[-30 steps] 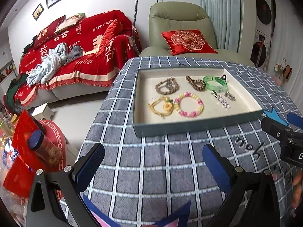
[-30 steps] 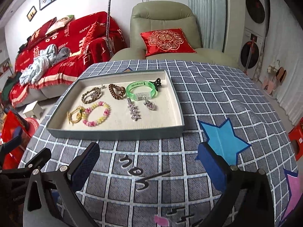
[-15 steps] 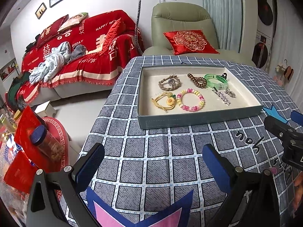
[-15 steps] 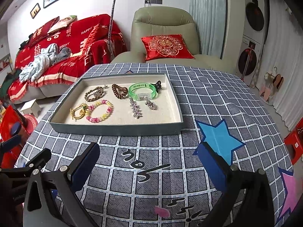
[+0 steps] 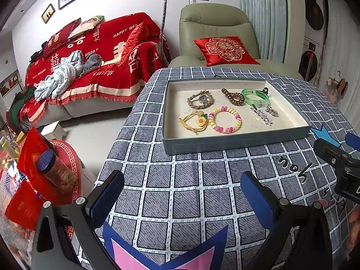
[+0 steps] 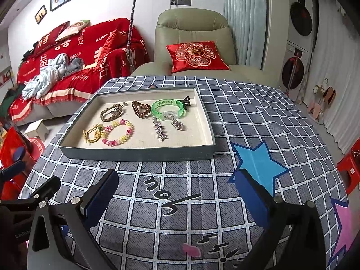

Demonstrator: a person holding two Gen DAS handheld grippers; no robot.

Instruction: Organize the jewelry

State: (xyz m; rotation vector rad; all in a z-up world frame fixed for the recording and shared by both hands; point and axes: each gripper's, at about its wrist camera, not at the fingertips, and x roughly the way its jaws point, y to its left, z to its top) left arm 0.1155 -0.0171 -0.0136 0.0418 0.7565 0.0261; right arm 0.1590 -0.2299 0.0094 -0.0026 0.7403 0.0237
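Note:
A grey tray [image 5: 234, 142] [image 6: 139, 154] with a cream lining sits on the checked tablecloth. Inside lie a braided bracelet [image 5: 200, 100] [image 6: 111, 112], a brown coil hair tie [image 5: 232, 96] [image 6: 141, 108], a green bangle [image 5: 255, 96] [image 6: 168, 109], a yellow flower hair tie [image 5: 193, 121] [image 6: 94, 132], a pink and yellow bead bracelet [image 5: 225, 122] [image 6: 118, 132] and two silver clips [image 5: 262, 115] [image 6: 160, 131]. My left gripper [image 5: 182, 187] and right gripper [image 6: 177, 187] both hover open and empty over the cloth, well in front of the tray.
A blue star patch [image 6: 258, 159] lies right of the tray. A green armchair with a red cushion [image 6: 195, 56] stands behind the table, a red sofa [image 5: 96, 51] to the left. Red bags and a jar [image 5: 54, 172] sit beside the table's left edge.
Both grippers have drawn back from the tray, which now looks smaller and farther off. They stay open and empty. The jewelry has not moved.

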